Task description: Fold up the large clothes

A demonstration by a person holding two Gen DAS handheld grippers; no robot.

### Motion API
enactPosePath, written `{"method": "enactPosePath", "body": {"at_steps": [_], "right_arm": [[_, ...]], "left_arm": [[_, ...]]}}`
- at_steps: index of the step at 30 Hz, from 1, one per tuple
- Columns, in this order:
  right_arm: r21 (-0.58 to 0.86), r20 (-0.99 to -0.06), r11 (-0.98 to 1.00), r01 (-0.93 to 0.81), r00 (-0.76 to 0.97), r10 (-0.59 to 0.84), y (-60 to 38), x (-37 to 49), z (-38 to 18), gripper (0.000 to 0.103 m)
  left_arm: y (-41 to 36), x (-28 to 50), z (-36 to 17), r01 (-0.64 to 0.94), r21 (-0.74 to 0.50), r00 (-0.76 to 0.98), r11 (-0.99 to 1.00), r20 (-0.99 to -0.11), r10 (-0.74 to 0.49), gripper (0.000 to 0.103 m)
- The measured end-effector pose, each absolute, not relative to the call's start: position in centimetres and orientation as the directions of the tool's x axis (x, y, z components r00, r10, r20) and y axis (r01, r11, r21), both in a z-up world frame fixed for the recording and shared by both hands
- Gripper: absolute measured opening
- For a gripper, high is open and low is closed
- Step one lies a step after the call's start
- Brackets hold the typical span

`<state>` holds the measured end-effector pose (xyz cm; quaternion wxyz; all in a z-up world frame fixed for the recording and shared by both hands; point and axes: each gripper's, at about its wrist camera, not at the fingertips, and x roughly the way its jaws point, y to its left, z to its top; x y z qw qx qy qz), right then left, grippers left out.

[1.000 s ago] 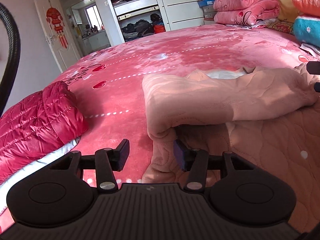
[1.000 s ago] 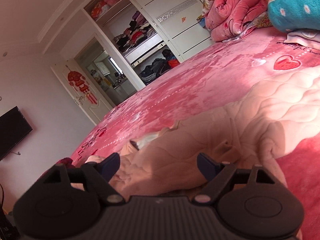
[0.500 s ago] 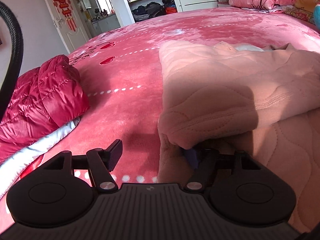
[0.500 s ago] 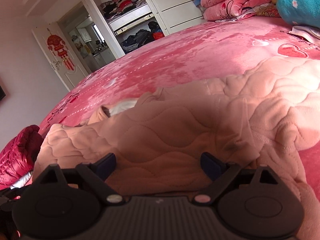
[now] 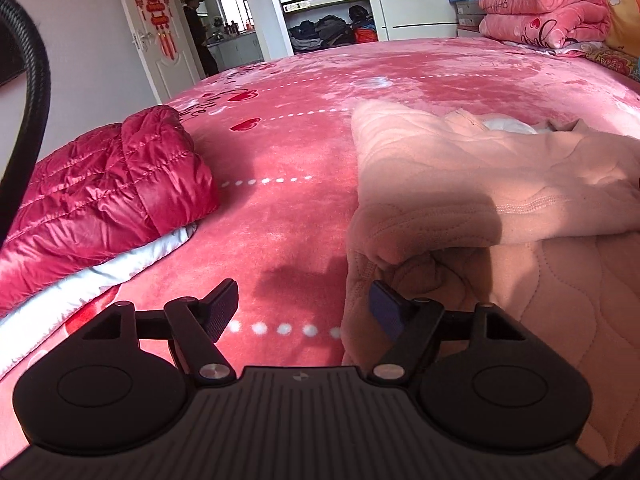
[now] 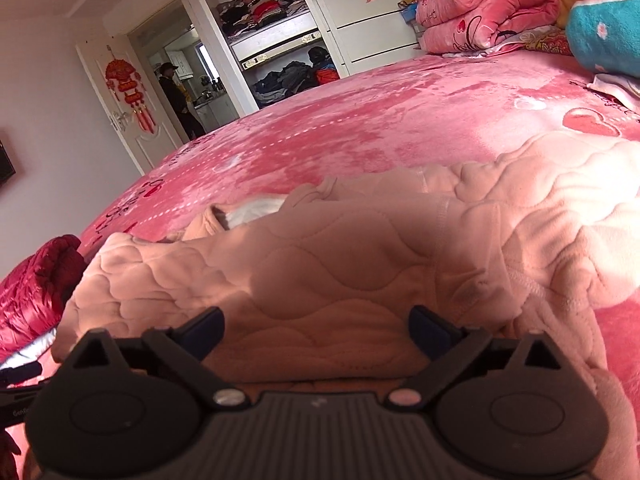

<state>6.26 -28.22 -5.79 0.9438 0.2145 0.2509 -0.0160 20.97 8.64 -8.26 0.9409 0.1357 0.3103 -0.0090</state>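
Observation:
A peach quilted garment [image 5: 460, 184] lies on the pink bed cover [image 5: 304, 216], its upper part folded over the lower. My left gripper [image 5: 303, 306] is low at the garment's left edge, its jaws opening. Its right finger [image 5: 384, 310] is against the fabric, and only bed cover shows between the fingers. My right gripper [image 6: 318, 326] faces the folded edge of the garment [image 6: 340, 276], its jaws opening wide. The fold lies just in front of its fingers and is not pinched.
A folded red puffer jacket [image 5: 100, 200] on a white layer lies to the left on the bed. Stacked pink blankets [image 5: 544, 8] and a teal pillow [image 6: 604, 36] sit at the far right. A person [image 5: 198, 32] stands in the doorway beside an open wardrobe [image 6: 276, 32].
Both grippers' jaws have spread wider. The left one has drawn back from the garment's folded corner, which now rests on the bed. The right view has rolled level and dipped toward the fold.

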Motion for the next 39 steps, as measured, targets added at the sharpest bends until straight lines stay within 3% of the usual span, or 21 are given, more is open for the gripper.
{"method": "enactPosePath", "body": {"at_steps": [4, 14, 30, 39], "right_arm": [[0.399, -0.468, 0.906, 0.143, 0.881, 0.068, -28.5, 4.6, -4.8, 0.102], [0.311, -0.474, 0.924, 0.223, 0.879, -0.053, -29.0, 0.2, -4.1, 0.102], [0.253, -0.417, 0.919, 0.302, 0.891, -0.178, -31.9, -6.3, -2.0, 0.102], [0.326, -0.369, 0.873, 0.363, 0.899, -0.236, -36.0, -8.9, -1.5, 0.102]], "left_arm": [[9.0, 18.7, -6.4, 0.058, 0.226, 0.807, 0.972, -0.584, 0.088, 0.098], [7.6, 14.4, -2.9, 0.022, 0.226, 0.793, 0.974, -0.597, 0.121, 0.101], [2.0, 9.5, 1.1, 0.144, 0.238, 0.821, 0.96, -0.571, 0.019, 0.103], [-2.2, 8.1, 2.2, 0.208, 0.27, 0.839, 0.94, -0.543, -0.03, 0.103]]}}
